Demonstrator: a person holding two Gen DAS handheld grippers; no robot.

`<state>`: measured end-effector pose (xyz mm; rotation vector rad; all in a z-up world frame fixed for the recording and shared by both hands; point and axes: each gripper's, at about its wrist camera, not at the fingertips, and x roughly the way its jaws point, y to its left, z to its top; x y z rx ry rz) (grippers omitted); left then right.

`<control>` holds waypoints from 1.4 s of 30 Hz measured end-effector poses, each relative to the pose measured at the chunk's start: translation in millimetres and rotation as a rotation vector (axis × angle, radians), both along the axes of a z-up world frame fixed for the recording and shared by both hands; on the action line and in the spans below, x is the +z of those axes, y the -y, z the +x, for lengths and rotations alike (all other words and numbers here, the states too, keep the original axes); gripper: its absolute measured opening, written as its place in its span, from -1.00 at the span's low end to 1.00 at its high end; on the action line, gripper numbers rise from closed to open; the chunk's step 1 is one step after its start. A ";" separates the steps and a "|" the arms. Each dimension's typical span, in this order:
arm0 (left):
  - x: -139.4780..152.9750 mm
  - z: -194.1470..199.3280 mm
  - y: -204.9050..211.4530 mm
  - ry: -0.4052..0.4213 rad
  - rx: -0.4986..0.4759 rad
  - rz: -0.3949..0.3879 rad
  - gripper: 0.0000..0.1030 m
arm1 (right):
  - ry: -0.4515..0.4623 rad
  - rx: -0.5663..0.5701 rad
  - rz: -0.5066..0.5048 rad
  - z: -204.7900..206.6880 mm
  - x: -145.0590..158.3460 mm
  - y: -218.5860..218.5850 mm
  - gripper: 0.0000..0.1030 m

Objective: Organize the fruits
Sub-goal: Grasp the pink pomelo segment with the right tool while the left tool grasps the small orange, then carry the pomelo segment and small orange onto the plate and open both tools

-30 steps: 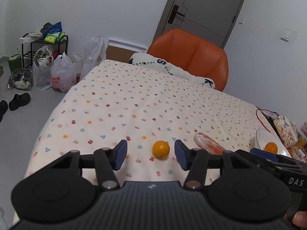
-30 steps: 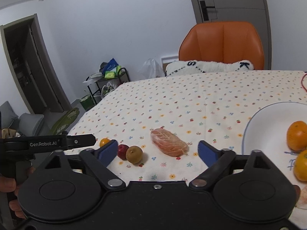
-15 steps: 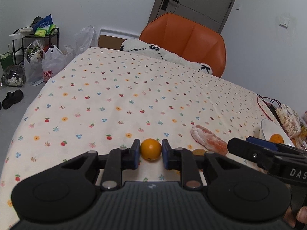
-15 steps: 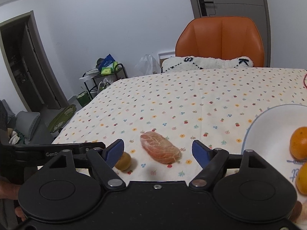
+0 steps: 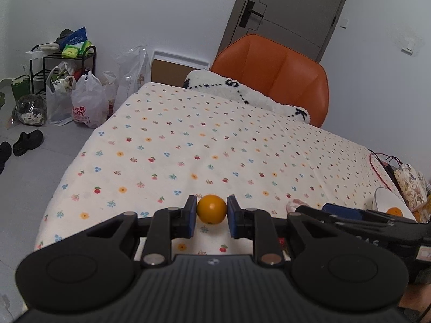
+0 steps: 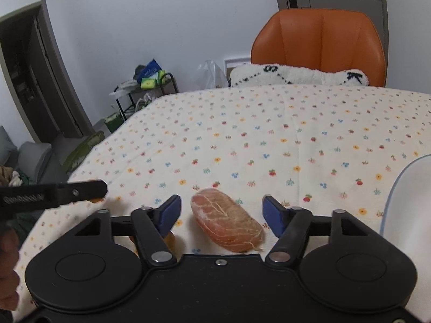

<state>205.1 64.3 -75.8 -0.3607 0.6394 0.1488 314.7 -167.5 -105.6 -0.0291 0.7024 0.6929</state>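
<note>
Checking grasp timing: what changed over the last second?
The left gripper closed from wide open onto the orange and now appears to lift it. The right gripper moved closer around the pink peeled fruit, staying open; the fruit stayed put.

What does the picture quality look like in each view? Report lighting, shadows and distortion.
Left wrist view: soft even light, faint shadow under the orange, door leaning from fisheye bend, corners black. Right wrist view: equally soft, the meat sharp, the plate slightly washed out, the doorway bowed at the left edge.
</note>
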 end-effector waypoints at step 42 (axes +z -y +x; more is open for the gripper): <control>32.0 -4.4 124.7 0.089 -0.222 0.034 -0.58 | 0.092 -0.140 0.095 -46.7 46.8 122.1 -0.38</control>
